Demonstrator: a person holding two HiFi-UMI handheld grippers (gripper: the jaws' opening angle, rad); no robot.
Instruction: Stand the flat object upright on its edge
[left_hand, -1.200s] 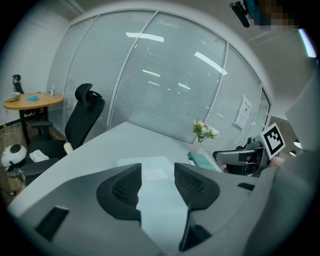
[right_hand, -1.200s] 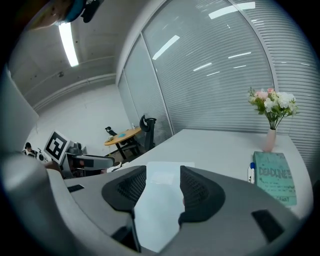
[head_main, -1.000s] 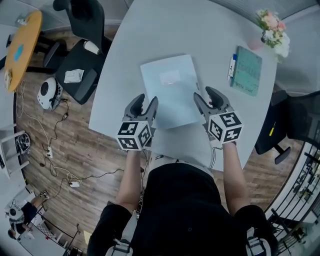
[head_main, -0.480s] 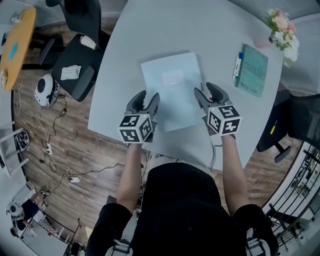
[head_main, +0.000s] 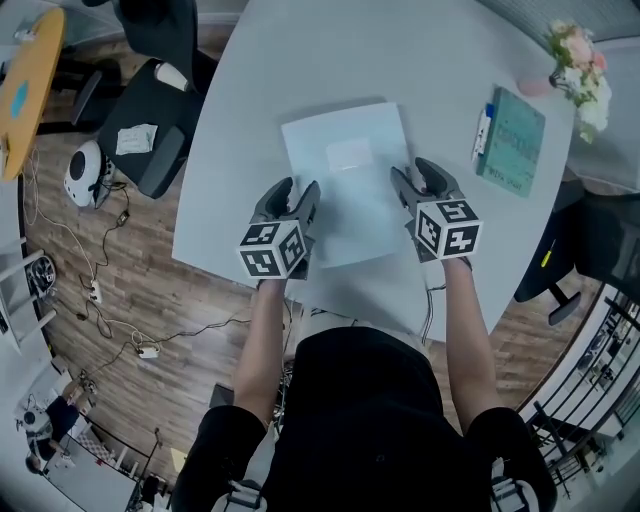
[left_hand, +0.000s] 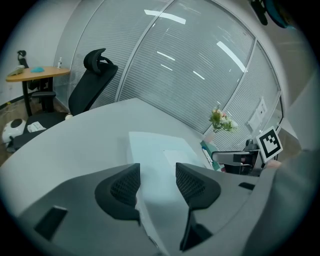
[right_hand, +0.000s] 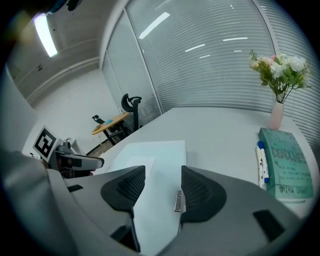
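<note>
Lining myself up for a two-sided grab

My left hand-held gripper (head_main: 297, 192) is hanging spread, jaws having just been opening, over the left edge of the pale blue folder (head_main: 350, 180) that's lying flat on the surface (head_main: 300, 70). My right hand-held gripper (head_main: 415, 172) is gaping too, at the right edge, nothing pinched. I'm thinking both need to bite the edges evenly and tip together, or it'll flop.

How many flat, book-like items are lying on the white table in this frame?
2. A pale blue folder lies in the middle, in front of the person. A teal book lies farther right, beside the flowers. None appears hidden.
</note>
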